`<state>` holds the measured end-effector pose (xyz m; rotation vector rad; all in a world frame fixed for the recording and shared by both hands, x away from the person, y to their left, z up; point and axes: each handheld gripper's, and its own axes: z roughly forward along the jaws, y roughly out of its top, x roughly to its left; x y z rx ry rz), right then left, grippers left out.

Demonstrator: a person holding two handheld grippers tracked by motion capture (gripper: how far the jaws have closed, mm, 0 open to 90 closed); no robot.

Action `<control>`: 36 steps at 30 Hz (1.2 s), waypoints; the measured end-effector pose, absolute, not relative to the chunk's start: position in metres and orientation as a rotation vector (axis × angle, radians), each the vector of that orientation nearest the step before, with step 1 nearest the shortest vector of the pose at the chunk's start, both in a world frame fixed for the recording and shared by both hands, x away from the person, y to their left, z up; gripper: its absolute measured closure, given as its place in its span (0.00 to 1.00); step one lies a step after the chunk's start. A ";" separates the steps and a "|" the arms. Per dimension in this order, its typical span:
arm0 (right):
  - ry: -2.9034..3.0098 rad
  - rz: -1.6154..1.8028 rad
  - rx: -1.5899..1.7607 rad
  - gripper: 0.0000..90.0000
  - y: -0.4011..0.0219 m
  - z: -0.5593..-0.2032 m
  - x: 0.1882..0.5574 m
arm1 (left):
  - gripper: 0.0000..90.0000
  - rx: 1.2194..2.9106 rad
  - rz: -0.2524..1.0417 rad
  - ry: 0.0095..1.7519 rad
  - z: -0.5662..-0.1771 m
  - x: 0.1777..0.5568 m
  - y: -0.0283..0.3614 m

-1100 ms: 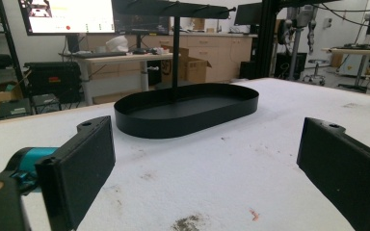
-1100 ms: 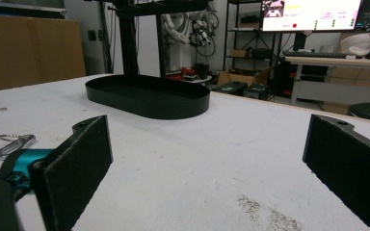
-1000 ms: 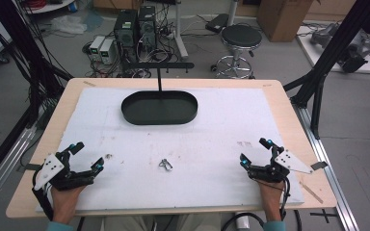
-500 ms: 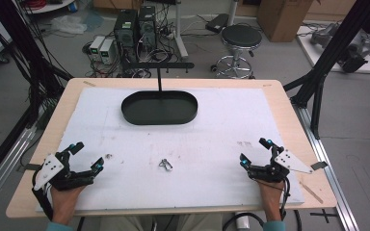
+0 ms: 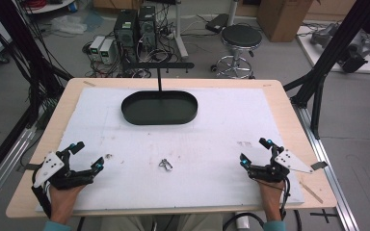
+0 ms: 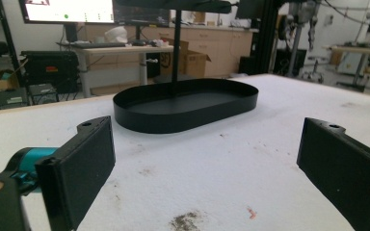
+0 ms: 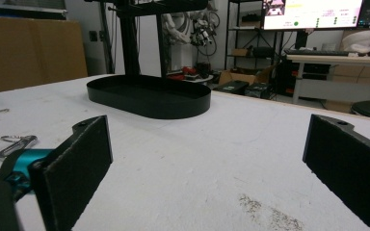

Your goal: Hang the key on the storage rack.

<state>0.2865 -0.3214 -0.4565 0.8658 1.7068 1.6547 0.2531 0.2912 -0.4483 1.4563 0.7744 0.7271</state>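
Small metal clip point(image 5: 165, 165) lies flat on the white mat point(image 5: 212, 144), between the two sets of fingers, nearer the left pair than the right, touching neither. In the right gripper view it sits just beyond the left-hand finger. Left gripper point(image 5: 87, 156): fingers point(image 6: 84, 166) wide apart, nothing between them, low over the bench point(image 5: 289, 103). Right gripper point(image 5: 256, 150): fingers point(image 7: 79, 161) likewise spread and bare. Black oval tray point(image 5: 159, 108) stands well ahead of both pairs, near the far edge.
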 end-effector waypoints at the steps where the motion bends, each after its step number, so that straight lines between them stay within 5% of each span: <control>1: 1.709 1.658 0.871 0.03 -0.321 -0.456 0.286 | 0.07 1.467 0.720 0.765 -0.445 0.253 0.290; 36: 1.709 1.655 0.871 0.03 -0.321 -0.457 0.286 | 0.07 1.982 0.418 0.495 -0.380 0.301 0.199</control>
